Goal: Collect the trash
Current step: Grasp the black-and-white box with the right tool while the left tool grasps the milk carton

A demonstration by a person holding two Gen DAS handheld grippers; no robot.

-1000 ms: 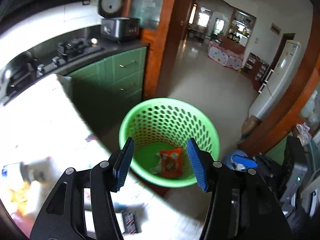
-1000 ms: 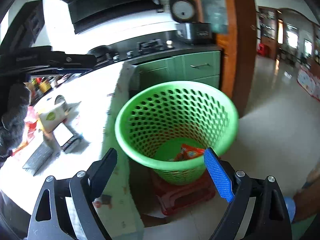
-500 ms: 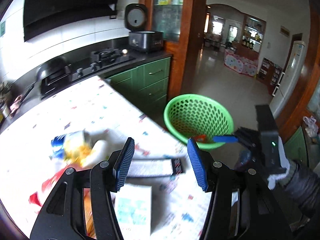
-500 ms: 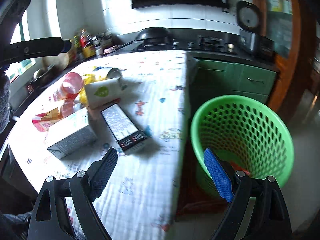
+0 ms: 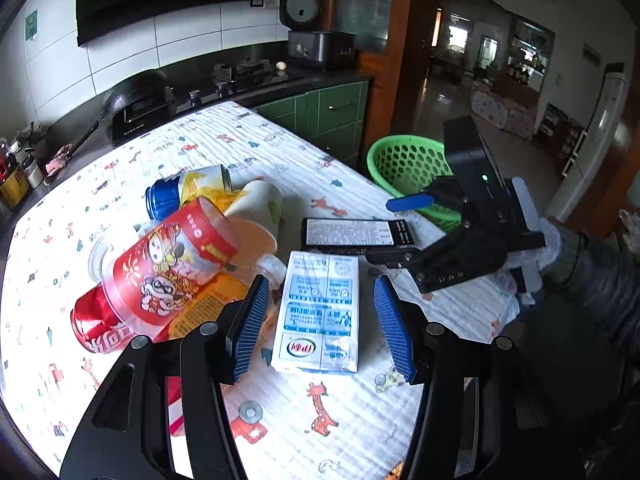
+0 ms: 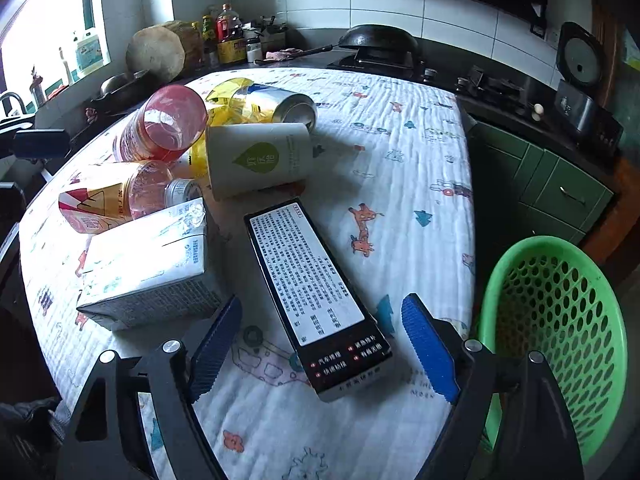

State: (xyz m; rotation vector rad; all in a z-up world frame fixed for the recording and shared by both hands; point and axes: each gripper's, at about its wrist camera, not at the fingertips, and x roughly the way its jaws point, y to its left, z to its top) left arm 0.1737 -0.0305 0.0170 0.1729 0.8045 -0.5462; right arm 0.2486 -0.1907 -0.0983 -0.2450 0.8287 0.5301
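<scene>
A white and blue milk carton (image 5: 320,312) lies flat on the patterned tablecloth (image 5: 280,152). My left gripper (image 5: 324,324) hovers over it, open, a blue pad on each side with gaps. A flat black box (image 6: 316,292) with a white label lies between the pads of my right gripper (image 6: 322,350). Its jaws are closing and do not touch the box. Behind both lie a tipped paper cup (image 6: 260,156), a drinks can (image 6: 276,104), a red cup (image 6: 168,124) and a red-labelled bottle (image 5: 160,272). The green basket (image 6: 560,320) stands beside the table's edge.
A dark counter with a hob (image 5: 240,72), a wok (image 6: 380,38) and a rice cooker (image 5: 316,36) runs behind the table, with green cabinets (image 5: 332,112) below. Bottles and jars (image 6: 224,36) crowd the counter's corner. A sleeved arm (image 5: 592,256) holds the right gripper.
Both views have swung from above the green basket to over the table's litter. The carton now lies under the left gripper and the black box under the right, whose jaws have narrowed.
</scene>
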